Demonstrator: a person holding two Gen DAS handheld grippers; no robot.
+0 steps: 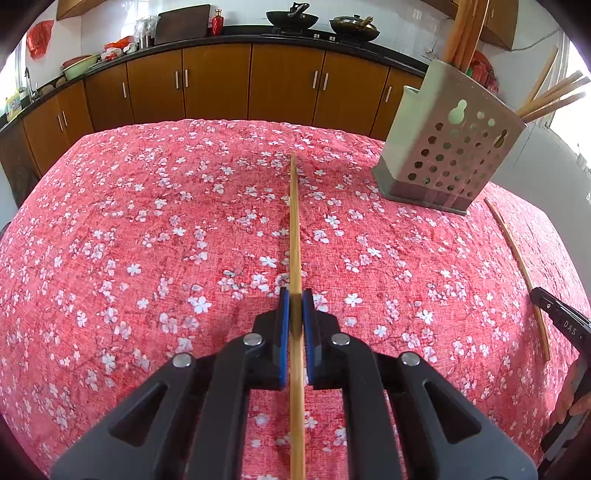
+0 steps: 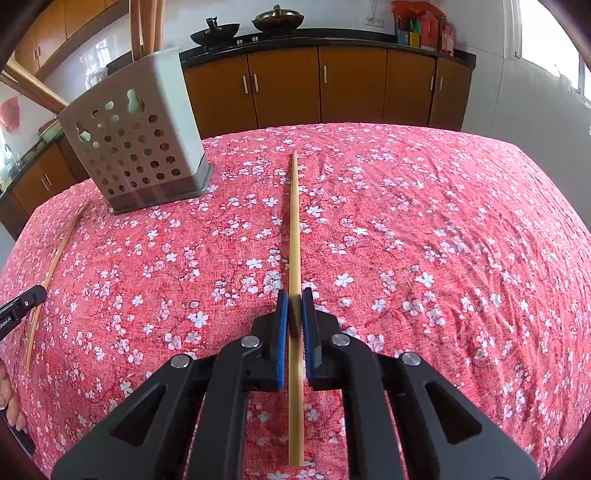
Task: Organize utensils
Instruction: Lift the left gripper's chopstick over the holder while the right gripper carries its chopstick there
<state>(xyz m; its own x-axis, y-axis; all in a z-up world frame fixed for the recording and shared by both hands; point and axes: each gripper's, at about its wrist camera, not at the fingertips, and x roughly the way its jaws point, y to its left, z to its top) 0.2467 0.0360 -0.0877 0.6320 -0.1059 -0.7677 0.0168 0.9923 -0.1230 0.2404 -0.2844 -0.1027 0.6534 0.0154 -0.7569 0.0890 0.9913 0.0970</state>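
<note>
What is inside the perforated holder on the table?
Several wooden chopsticks stand in the grey holder, their upper ends sticking out above its rim. The walls hide their lower ends and anything else inside.

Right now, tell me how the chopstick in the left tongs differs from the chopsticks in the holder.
The chopstick in the left tongs is clamped, slanting out over the cloth; the holder's chopsticks stand loose, poking above its rim. It is single; they are several. All look wooden.
</note>
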